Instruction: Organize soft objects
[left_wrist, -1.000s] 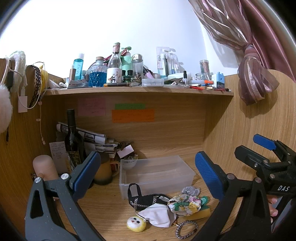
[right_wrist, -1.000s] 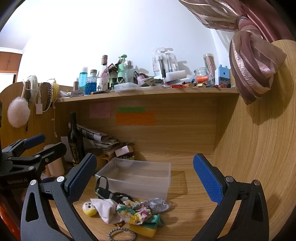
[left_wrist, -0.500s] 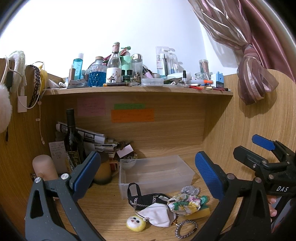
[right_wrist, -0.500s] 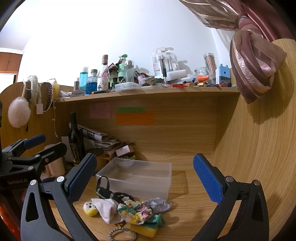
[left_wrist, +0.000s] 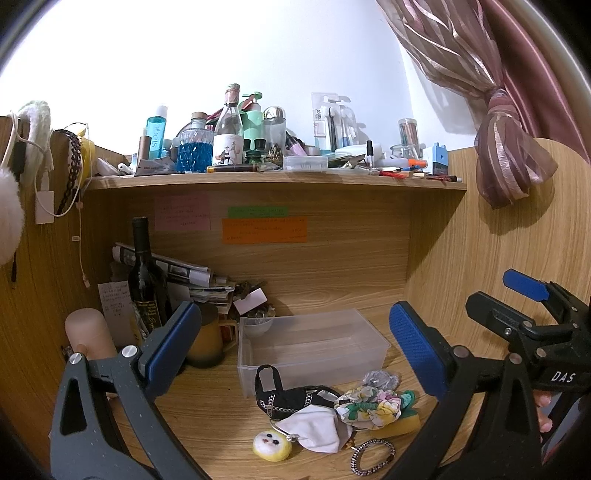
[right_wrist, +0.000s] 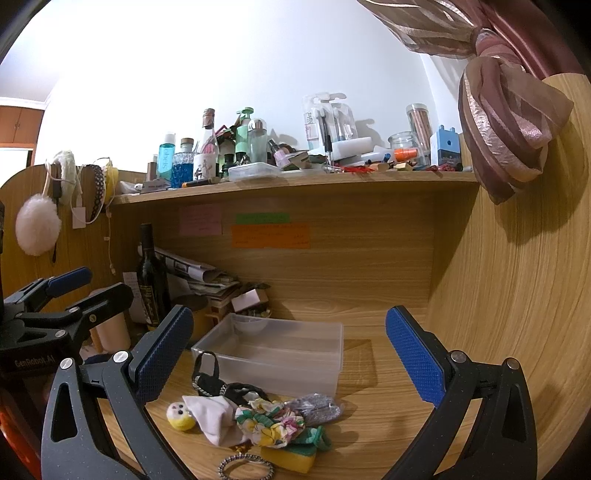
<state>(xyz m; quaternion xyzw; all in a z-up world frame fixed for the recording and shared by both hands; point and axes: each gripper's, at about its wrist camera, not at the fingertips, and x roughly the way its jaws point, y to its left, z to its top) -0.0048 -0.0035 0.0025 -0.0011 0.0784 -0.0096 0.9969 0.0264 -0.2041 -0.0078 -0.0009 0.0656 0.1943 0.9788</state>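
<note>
A pile of soft things lies on the wooden desk in front of a clear plastic bin (left_wrist: 314, 343) (right_wrist: 273, 350): a floral scrunchie (left_wrist: 369, 404) (right_wrist: 271, 422), a white cloth (left_wrist: 317, 428) (right_wrist: 214, 417), a black chain-trimmed pouch (left_wrist: 284, 397) (right_wrist: 210, 380), a yellow plush ball (left_wrist: 271, 446) (right_wrist: 179, 415), a silver scrunchie (left_wrist: 376, 378) (right_wrist: 316, 406), a yellow-green sponge (left_wrist: 402, 422) (right_wrist: 291, 456) and a beaded ring (left_wrist: 373, 456) (right_wrist: 245, 469). My left gripper (left_wrist: 295, 350) is open and empty above the pile. My right gripper (right_wrist: 288, 354) is open and empty, to its right.
A dark wine bottle (left_wrist: 146, 277), a mug (left_wrist: 207, 339), stacked papers (left_wrist: 192, 280) and a beige cylinder (left_wrist: 88, 332) crowd the desk's left back. The upper shelf (left_wrist: 273, 179) is packed with bottles. A wooden side panel (right_wrist: 517, 295) and tied curtain (right_wrist: 506, 122) stand right.
</note>
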